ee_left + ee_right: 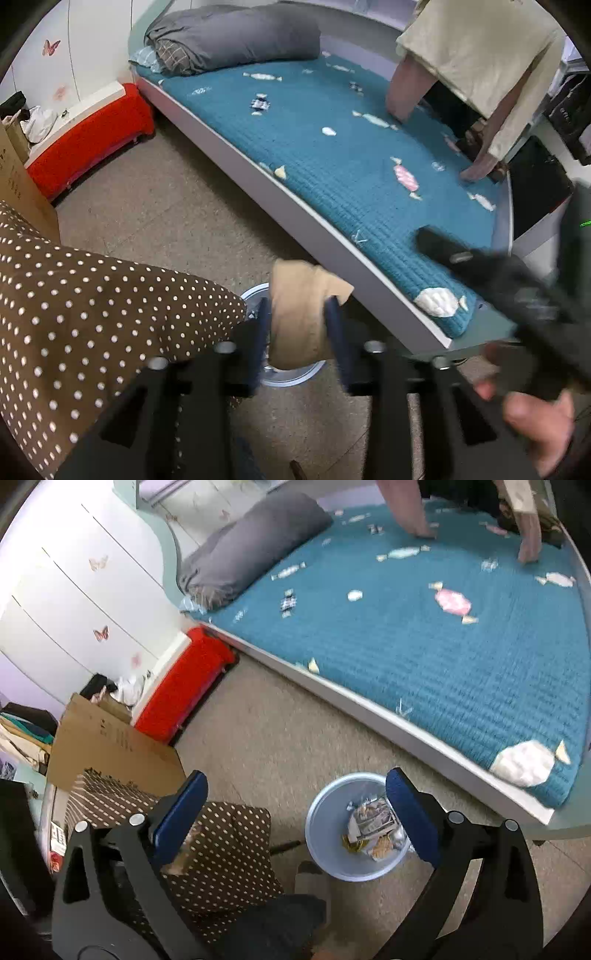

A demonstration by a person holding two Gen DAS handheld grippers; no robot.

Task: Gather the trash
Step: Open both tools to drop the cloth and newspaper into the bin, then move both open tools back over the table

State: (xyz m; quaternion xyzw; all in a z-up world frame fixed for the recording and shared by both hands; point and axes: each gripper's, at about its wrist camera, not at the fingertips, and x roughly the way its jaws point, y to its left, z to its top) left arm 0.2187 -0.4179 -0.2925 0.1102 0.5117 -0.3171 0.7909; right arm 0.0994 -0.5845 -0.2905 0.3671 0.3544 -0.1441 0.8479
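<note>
My left gripper (297,325) is shut on a tan crumpled piece of paper (299,306), held above the pale blue bin (295,374). My right gripper (295,805) is open and empty, hovering over the floor beside the same bin (325,856), which holds several wrappers (373,823). Candy wrappers lie scattered on the teal bed cover (424,657): a large white one (524,762) at the near corner, also in the left view (437,301), and a pink one (452,602), also in the left view (406,176).
Another person's hands (528,550) rest on the far side of the bed. A grey duvet (255,542) lies at its head. A red box (184,683), a cardboard box (107,742) and a polka-dot cushion (221,849) stand on the floor at left.
</note>
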